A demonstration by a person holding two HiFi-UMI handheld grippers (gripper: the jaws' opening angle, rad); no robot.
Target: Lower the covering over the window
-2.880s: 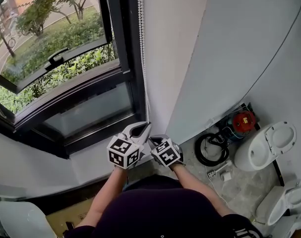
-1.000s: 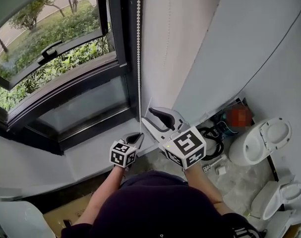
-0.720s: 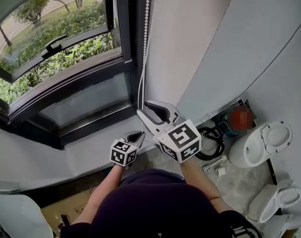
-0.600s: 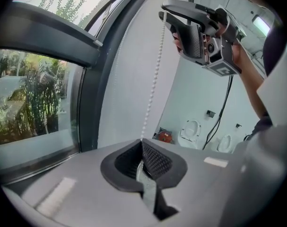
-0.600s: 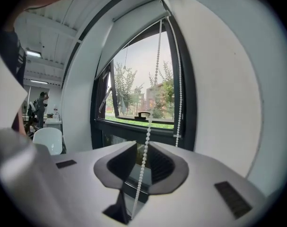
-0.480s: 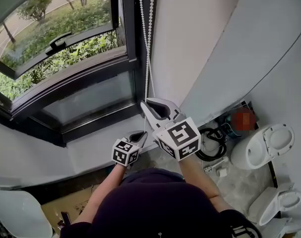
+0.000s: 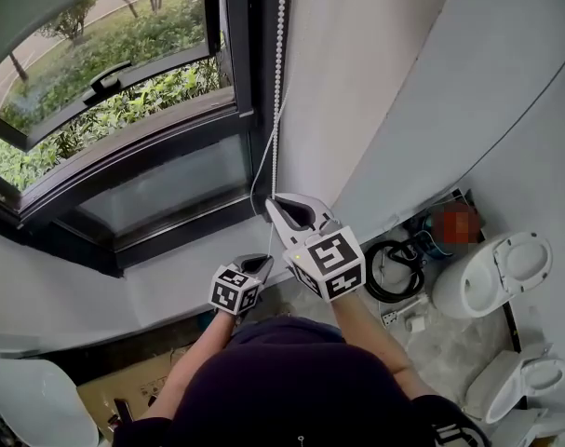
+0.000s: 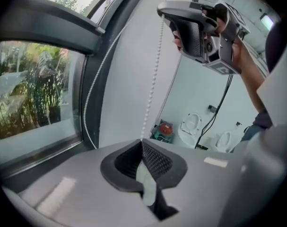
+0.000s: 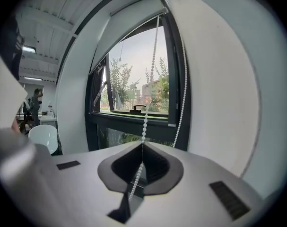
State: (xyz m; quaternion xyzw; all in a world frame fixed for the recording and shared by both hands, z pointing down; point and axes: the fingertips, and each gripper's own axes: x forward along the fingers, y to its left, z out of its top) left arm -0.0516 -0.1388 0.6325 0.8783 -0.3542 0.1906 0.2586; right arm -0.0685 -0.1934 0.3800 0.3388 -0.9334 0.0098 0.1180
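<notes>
- Right gripper view shows the right hand-held gripper (image 9: pixel 143 143) clenched on the bead chain (image 9: pixel 144 124). The chain runs down between its ribbed dark pads and rises from its tips up the window (image 9: pixel 134 98).
- Left gripper view shows the left hand-held gripper (image 8: pixel 142 143) clamped on the same strand, below the right one and nearer the person.
- Step in hand, as I judge it: a hand-over-hand pull on the chain, with both grips in place.
- The covering (image 9: pixel 134 8), a pale roller blind, sits high above both hand-held grippers, and most of the glass is bare.
- Next move probably calls for a straight downward pull by the right one, with the left releasing to reach up past it. A sideways tug might let the beads slip.
- The chain is small, round, smooth white beads on a thin cord, hanging as a loop.
- The window frame (image 7: pixel 249 63) is dark and hard, and the wall (image 7: pixel 356 82) beside it is matte white.
</notes>
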